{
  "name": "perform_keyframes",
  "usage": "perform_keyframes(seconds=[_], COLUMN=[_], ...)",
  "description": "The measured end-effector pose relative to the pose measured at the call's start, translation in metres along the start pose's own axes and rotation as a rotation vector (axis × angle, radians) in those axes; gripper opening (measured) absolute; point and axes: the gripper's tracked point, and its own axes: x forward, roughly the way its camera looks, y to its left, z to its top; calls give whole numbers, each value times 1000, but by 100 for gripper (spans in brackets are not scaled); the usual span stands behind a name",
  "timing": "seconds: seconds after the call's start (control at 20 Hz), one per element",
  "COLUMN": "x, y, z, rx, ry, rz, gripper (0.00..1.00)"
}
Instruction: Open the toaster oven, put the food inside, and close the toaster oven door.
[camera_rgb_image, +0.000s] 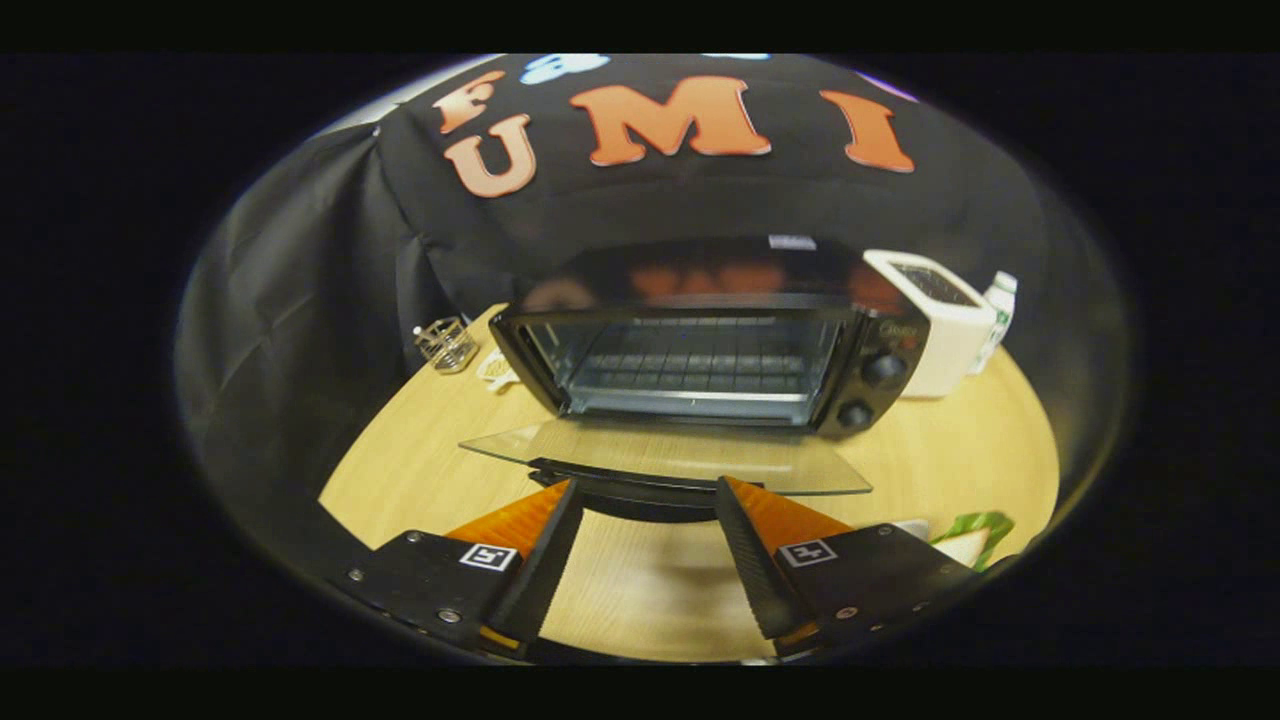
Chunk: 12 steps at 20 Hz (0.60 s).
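I see the toaster oven (700, 350) on the wooden counter (960, 460), its glass door (665, 455) folded down flat toward me and the wire rack (700, 362) exposed inside. My tool (645, 495) hangs with its fingers spread apart, tips at the door's handle (640, 492), nothing gripped. A white box (935, 325) stands just beside the oven's knobs (870, 390).
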Motion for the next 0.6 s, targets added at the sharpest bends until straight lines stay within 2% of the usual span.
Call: perform_keyframes(seconds=[0.1,0.2,0.4,0.6], x=[11,25,46,69], y=[8,9,-5,-19], z=[-13,-33,-50,-42], rx=[89,84,17,3], ry=[42,111,169,148], rz=[41,37,-20,-60], gripper=[74,69,71,76])
